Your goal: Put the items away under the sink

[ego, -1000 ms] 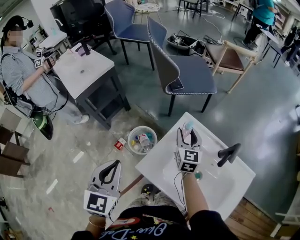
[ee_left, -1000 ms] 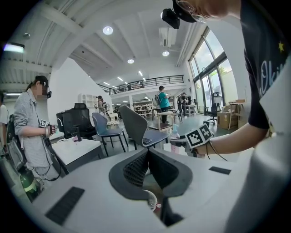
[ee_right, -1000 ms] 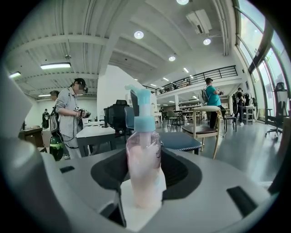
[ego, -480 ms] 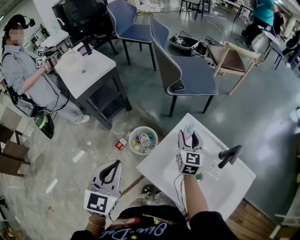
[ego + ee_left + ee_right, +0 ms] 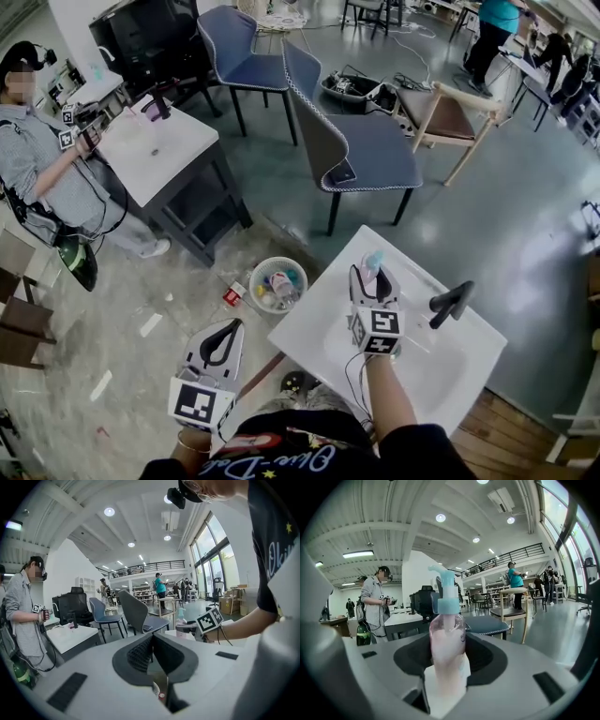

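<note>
Right claw [image 5: 374,278]: clenched on the pump bottle [image 5: 447,634]. The bottle stands upright between the two jaws, a dark pad against each side of its body. Pump head and collar rise clear above the jaw tips. Head view: bottle at the far end of the claw, over the far edge of the white table [image 5: 314,328]. Cannot tell whether its base touches the surface.

Bottle: clear plastic, round body, pale pink contents. Teal collar, lighter teal pump with a curved spout pointing to the left in the right gripper view.

Left claw [image 5: 152,636]: clenched, holding nothing. Pads ribbed, dark, meeting in a point. It is held low at the near-left corner of the table, well apart from the bottle.

Table: smooth white top with a shallow basin moulded in. Black tap [image 5: 452,302], angular and matt, at the right side, near the right claw but apart from it.

Floor, left of the table: round white basket [image 5: 255,279] with small mixed items inside. Small red-and-white box [image 5: 232,296] lying just beside it.
</note>
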`<state>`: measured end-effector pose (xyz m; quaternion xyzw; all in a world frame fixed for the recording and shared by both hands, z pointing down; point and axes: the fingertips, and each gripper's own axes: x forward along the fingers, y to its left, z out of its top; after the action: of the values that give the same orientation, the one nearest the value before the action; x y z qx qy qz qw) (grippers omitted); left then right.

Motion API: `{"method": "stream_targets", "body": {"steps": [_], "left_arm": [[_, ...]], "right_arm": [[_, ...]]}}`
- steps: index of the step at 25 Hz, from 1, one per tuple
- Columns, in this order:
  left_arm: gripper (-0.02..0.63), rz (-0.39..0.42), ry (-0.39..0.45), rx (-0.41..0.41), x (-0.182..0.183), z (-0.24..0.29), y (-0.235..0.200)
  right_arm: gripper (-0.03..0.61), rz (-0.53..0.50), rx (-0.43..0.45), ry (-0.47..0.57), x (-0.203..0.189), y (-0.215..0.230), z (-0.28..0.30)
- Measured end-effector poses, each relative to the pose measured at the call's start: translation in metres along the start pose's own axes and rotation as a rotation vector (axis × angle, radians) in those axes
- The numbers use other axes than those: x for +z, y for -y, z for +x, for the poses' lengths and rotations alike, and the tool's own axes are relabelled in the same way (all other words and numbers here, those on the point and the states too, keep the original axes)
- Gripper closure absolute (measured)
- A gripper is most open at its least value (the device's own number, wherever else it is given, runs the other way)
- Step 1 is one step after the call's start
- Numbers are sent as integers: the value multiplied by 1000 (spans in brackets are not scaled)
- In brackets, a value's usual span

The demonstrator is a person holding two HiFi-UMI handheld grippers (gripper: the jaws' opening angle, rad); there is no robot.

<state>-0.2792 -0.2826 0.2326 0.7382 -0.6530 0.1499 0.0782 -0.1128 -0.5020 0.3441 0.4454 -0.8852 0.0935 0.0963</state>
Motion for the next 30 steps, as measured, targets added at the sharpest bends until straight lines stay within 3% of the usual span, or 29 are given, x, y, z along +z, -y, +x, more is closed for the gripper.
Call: {"method": "stream_targets", "body": {"steps": [30], "left_arm": [[604, 26, 122, -244, 24, 30, 52]], "right_arm": [[367, 42, 72, 34, 40, -20, -86]]}}
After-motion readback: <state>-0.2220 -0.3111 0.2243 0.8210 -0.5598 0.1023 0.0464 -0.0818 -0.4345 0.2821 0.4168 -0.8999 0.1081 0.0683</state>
